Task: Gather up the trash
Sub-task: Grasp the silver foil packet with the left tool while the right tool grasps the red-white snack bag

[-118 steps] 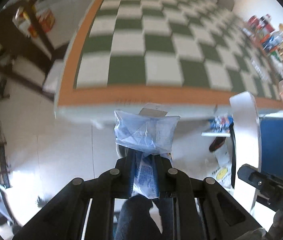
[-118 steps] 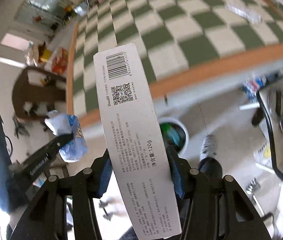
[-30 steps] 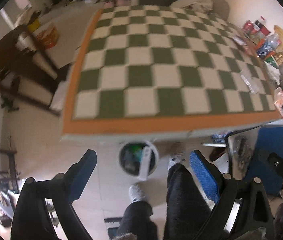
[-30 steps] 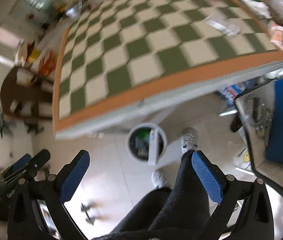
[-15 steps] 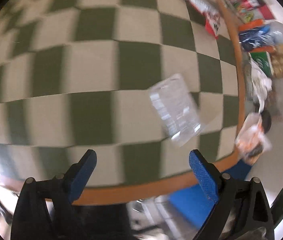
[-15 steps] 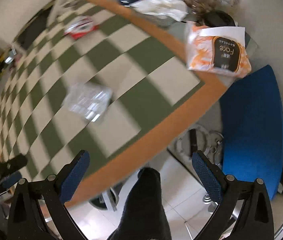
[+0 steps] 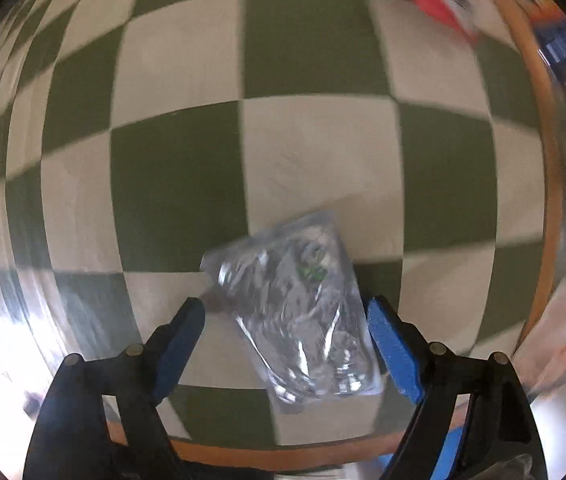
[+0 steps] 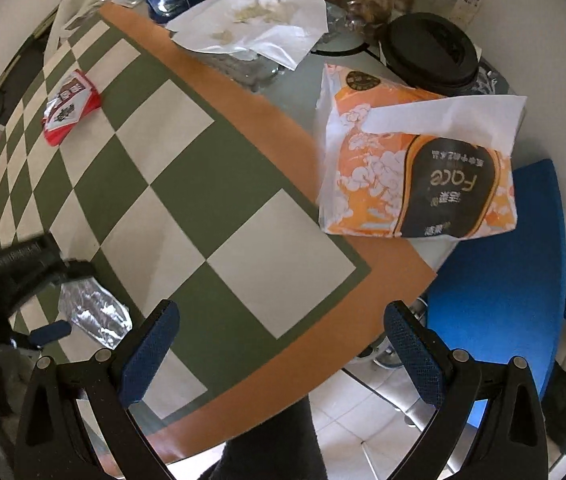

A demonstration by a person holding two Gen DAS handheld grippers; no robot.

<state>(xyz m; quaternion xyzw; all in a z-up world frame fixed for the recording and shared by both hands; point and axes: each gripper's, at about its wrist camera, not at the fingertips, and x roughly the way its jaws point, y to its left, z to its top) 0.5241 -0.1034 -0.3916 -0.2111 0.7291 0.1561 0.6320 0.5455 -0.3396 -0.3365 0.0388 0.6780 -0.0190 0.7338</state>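
A crumpled clear plastic wrapper [image 7: 303, 312] lies flat on the green-and-white checkered table [image 7: 315, 160]. My left gripper [image 7: 285, 320] is open, its blue-padded fingers on either side of the wrapper, low over the table. The wrapper also shows in the right wrist view [image 8: 95, 312], with the left gripper [image 8: 35, 276] around it. My right gripper [image 8: 279, 320] is open and empty above the table's near corner. An orange-and-white paper bag [image 8: 411, 176] lies ahead of it at the table's right edge.
A red-and-white packet [image 8: 71, 108] lies farther back on the table. Crumpled white paper [image 8: 259, 20], a black-lidded cup [image 8: 431, 52], snack bags and cans crowd the far right side. A blue chair [image 8: 499, 280] stands beside the table corner. Tiled floor lies below.
Both grippers have swung up from the bin on the floor to the table. My left gripper has closed in on the clear wrapper, now between its fingers. My right gripper has neared the orange bag.
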